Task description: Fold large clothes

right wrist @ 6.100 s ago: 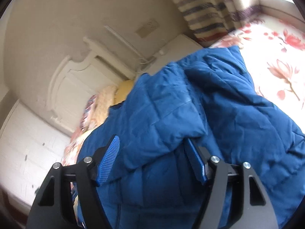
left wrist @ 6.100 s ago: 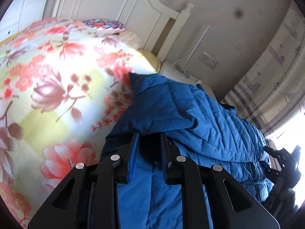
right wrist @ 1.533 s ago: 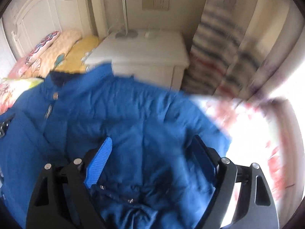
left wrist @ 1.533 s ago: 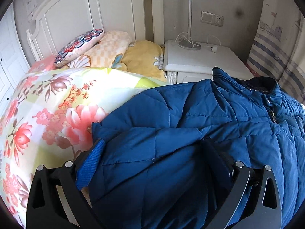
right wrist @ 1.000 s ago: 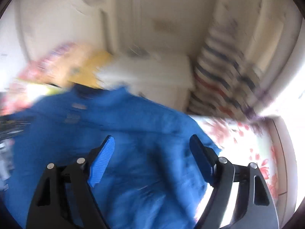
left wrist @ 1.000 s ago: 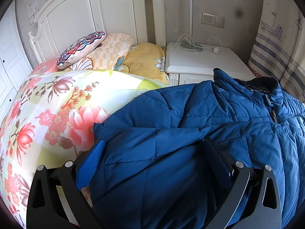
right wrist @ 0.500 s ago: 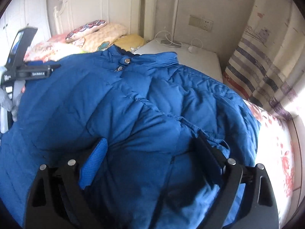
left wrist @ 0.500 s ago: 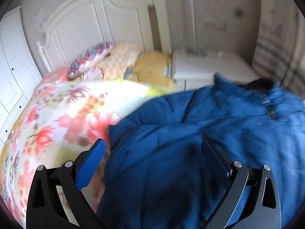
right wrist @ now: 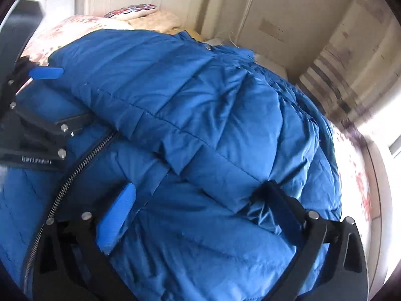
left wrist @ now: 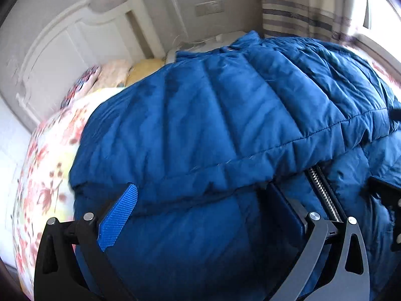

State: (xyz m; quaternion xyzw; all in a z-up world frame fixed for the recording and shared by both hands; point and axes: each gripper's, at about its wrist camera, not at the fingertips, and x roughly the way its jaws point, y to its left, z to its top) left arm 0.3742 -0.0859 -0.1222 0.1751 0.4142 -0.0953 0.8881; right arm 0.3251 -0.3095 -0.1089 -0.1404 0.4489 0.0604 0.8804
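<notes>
Your blue puffer jacket (left wrist: 225,115) lies spread over the bed (left wrist: 50,165), covering most of the flowered bedspread, with its collar end toward the white headboard (left wrist: 62,50) and the nightstand.

Your left hand-held gripper (left wrist: 200,208) stands wide open over the jacket. A folded edge of the jacket runs across between its fingers, but the blue pad on the left finger (left wrist: 117,220) is bare, and the right finger's tip sits under that edge, so you cannot see it whole.

Your right hand-held gripper (right wrist: 198,205) is also spread wide; its jaws have just been opening. Jacket fabric bulges up between the fingers, yet the pads do not press on it.

Only the right view shows the zipper (right wrist: 62,188) running down toward the lower left, and it shows your left hand-held gripper from the side at the left edge, lying on the jacket. Only the left view shows the striped curtain (left wrist: 300,12) straight on, plus a short stretch of zipper teeth beside its right finger.

The pillows (left wrist: 110,77) are blurred in both views. The jacket's sleeves and lower hem are cut off by the picture edges or hidden under the fold. The window side is washed out by light.
</notes>
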